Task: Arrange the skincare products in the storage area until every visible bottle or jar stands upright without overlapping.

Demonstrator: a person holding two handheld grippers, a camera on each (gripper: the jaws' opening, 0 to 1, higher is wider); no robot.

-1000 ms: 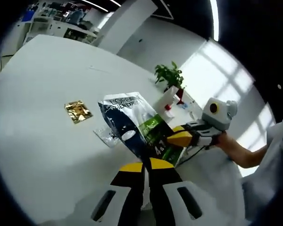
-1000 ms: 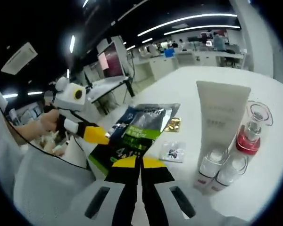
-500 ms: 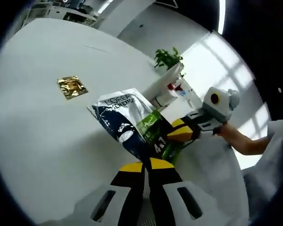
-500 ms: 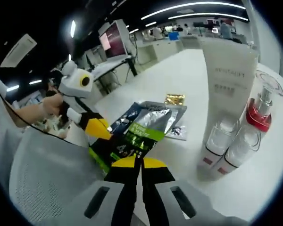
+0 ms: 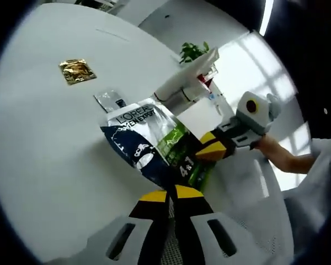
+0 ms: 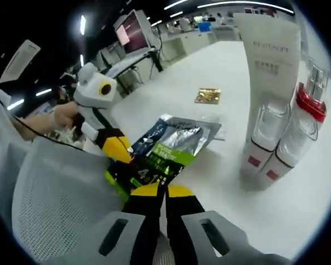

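Observation:
A dark blue and green L'Oreal pouch (image 5: 154, 146) hangs just above the white table (image 5: 49, 143), held from two sides. My left gripper (image 5: 171, 194) is shut on its lower edge, and my right gripper (image 5: 209, 150) comes in from the right, shut on its green edge. In the right gripper view the same pouch (image 6: 165, 149) sits in my right gripper (image 6: 164, 190), with the left gripper (image 6: 118, 149) clamped on its left side. A white Revitalift tube (image 6: 270, 61), two small white bottles (image 6: 265, 143) and a red-capped bottle (image 6: 308, 105) stand upright together.
A gold sachet (image 6: 208, 95) lies flat farther out on the table, and a small silvery sachet (image 5: 110, 101) lies just beyond the pouch. A potted plant (image 5: 192, 51) stands behind the tube (image 5: 187, 77). A white mesh chair (image 6: 55, 204) is close beside the table edge.
Both grippers have carried the pouch lower and closer to the table, nearer the standing bottles. Both have stayed shut on it.

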